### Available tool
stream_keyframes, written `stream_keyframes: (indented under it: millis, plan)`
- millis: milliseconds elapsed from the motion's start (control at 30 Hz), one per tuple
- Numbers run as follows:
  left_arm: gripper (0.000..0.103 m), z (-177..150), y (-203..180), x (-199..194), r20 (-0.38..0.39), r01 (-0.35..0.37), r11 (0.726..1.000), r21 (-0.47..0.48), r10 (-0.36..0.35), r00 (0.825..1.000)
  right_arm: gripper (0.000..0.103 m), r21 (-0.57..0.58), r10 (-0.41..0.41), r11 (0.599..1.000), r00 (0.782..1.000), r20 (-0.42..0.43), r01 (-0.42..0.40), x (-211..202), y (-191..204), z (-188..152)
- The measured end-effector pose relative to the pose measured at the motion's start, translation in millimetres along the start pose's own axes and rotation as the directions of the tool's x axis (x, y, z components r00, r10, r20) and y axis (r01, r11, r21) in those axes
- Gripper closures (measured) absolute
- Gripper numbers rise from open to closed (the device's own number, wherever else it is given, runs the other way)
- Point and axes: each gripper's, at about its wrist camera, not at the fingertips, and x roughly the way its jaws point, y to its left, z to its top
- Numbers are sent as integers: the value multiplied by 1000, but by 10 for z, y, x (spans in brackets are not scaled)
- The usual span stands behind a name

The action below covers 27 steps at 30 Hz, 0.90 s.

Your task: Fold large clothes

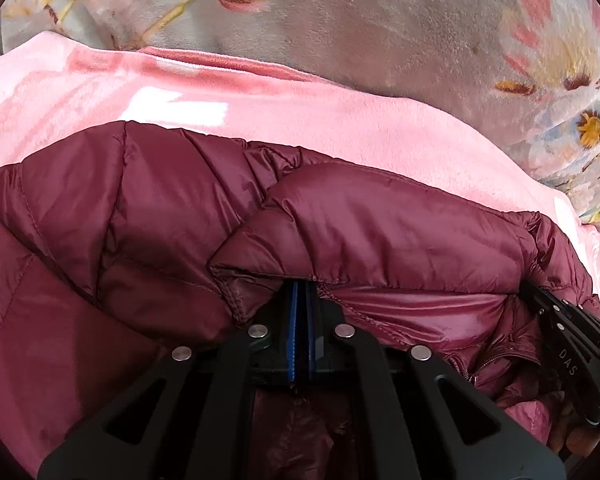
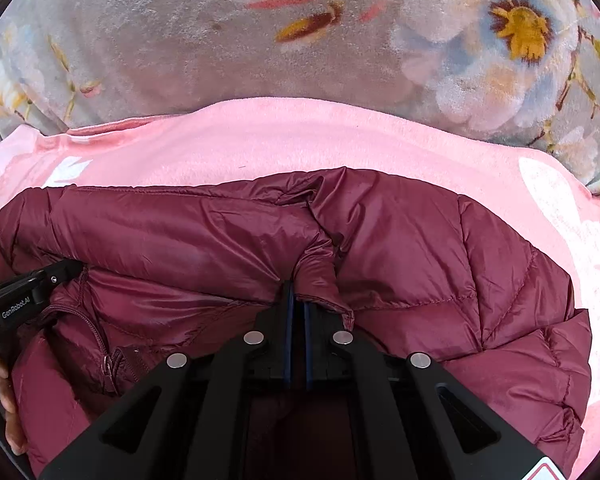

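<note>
Left wrist view: left gripper (image 1: 302, 280) clamps the maroon puffer jacket (image 1: 140, 208); right gripper (image 2: 298, 294) pinches its hem too. Mid-fold, I judge. Next, lay the held edge across evenly.

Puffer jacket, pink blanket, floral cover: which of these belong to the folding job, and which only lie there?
For the job:
- maroon puffer jacket
- left gripper, shut on its fabric
- right gripper, likewise

Only lying there:
- pink blanket underneath
- floral cover beyond

Jacket (image 1: 380, 220): maroon quilted cloth, smooth, glossy sheen.
Pink blanket (image 2: 284, 140): soft plush cloth, matt.
Floral cover (image 2: 172, 48): fuzzy, matt fleece.
Left gripper (image 1: 302, 285): matt black plastic, shiny metal rivets, blue pads.
</note>
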Motion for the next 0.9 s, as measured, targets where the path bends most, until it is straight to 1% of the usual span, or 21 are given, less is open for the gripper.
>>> stream_keyframes:
  millis: [533, 900]
  plan:
    - [100, 21, -6, -6, -1, -8, 1000, 3, 8, 1000, 101, 22, 29, 999, 1000, 0, -29, 15, -39, 7]
    - [100, 31, -40, 2, -1, -19, 1000, 13, 19, 1000, 101, 29, 33, 999, 999, 0, -33, 10, -38, -1]
